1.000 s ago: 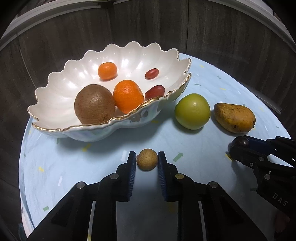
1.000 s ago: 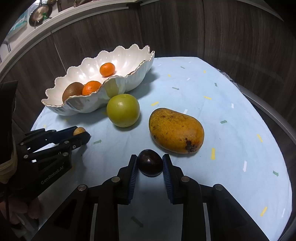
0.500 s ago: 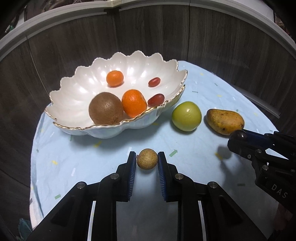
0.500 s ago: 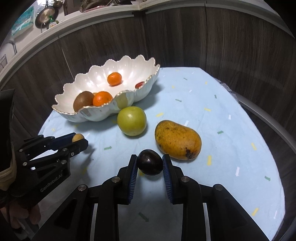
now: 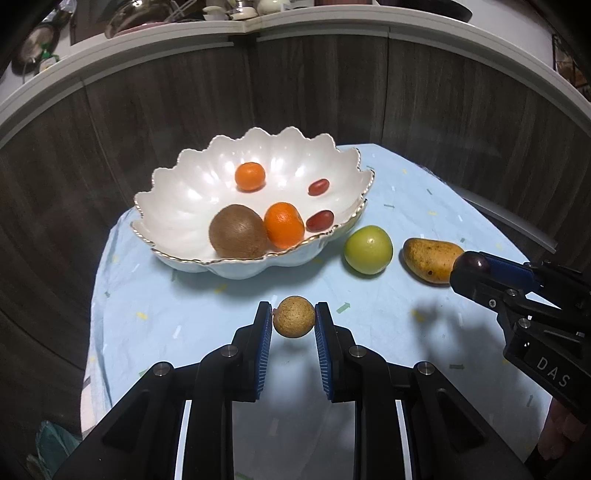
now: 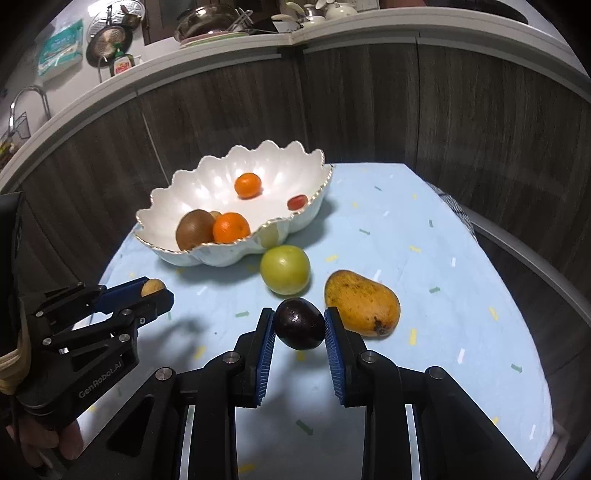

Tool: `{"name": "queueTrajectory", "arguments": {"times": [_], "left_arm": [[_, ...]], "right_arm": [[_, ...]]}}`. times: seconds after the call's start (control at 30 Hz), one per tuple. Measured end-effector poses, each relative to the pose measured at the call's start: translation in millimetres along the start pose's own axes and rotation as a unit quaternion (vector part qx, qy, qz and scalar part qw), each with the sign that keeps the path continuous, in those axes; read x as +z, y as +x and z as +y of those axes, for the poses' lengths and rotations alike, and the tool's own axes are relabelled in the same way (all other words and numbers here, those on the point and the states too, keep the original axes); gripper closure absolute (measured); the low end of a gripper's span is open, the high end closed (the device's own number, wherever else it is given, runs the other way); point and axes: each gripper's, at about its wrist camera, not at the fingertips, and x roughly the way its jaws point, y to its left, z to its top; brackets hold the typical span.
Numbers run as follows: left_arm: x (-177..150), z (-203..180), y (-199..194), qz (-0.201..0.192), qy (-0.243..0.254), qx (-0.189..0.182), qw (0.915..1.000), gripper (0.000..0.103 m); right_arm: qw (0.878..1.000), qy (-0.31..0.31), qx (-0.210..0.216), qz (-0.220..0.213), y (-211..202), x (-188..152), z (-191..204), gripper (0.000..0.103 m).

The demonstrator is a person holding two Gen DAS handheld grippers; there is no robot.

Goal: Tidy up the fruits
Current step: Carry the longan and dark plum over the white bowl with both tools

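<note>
A home kitchen — faucet (image 6: 31, 96), dish-soap bottle (image 6: 122, 64), pots (image 6: 207, 22) and teapot (image 6: 338, 9) along the counter (image 6: 221, 55).

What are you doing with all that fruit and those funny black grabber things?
A person is sorting fruit into the white scalloped bowl. The left hand-held gripper is pinching a small round tan fruit above the blue tablecloth, and the right hand-held gripper is pinching a dark purple fruit. The bowl holds a kiwi, two oranges and two small red fruits. A green apple and a mango lie on the cloth.
</note>
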Motion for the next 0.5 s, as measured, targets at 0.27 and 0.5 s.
{"name": "queueTrajectory", "arguments": {"times": [0.27, 0.5], "left_arm": [[7.8, 5.3, -14.1, -0.010, -0.012, 0.013, 0.9998, 0.079], [19.4, 11.3, -24.2, -0.019, -0.025, 0.027, 0.9992, 0.079]], "right_arm": [[1.000, -0.007, 0.005, -0.017, -9.5, 12.3, 4.7, 0.075], [0.999, -0.012, 0.010, -0.027, -13.5, 26.7, 7.6, 0.075]]}}
